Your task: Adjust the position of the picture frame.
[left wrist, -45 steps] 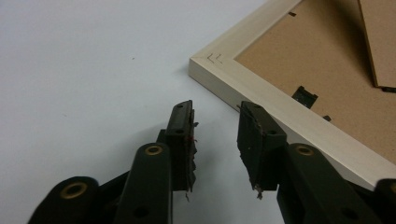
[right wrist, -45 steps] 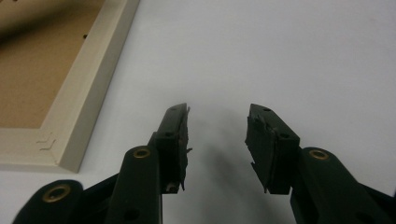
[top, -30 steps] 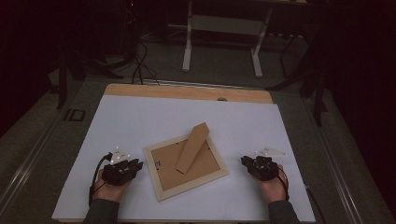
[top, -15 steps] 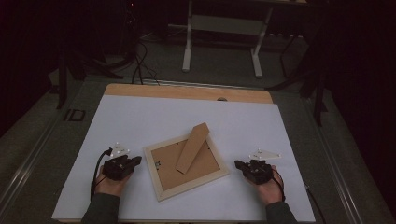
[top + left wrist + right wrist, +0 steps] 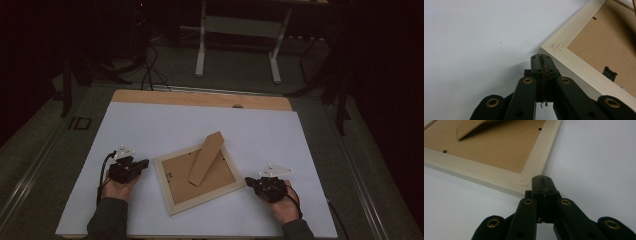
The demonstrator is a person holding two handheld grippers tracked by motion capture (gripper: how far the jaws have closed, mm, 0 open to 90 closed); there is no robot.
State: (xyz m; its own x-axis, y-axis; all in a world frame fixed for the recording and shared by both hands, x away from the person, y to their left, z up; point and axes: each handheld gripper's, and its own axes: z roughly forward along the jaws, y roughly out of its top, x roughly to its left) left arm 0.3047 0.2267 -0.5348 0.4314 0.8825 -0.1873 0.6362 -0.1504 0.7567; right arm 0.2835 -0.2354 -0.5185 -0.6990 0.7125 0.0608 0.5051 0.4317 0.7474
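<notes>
A pale wooden picture frame [image 5: 199, 178] lies face down and askew on the white table [image 5: 165, 125], its brown backing board [image 5: 215, 176] upward and its cardboard stand [image 5: 205, 158] propped open across the back. A person's left gripper [image 5: 141, 163] sits just off the frame's left corner, with the right gripper [image 5: 248, 180] just off the frame's right corner, a hand behind each. In the left gripper view, the black jaws are pressed together with nothing between them, their tips right beside the corner joint of the frame [image 5: 574, 53]; whether they touch it cannot be told. In the right gripper view, the jaws are likewise pressed together and empty, their tips at the frame's [image 5: 491, 175] corner, just beside its edge. A small black clip [image 5: 610, 73] shows on the backing in the left gripper view.
</notes>
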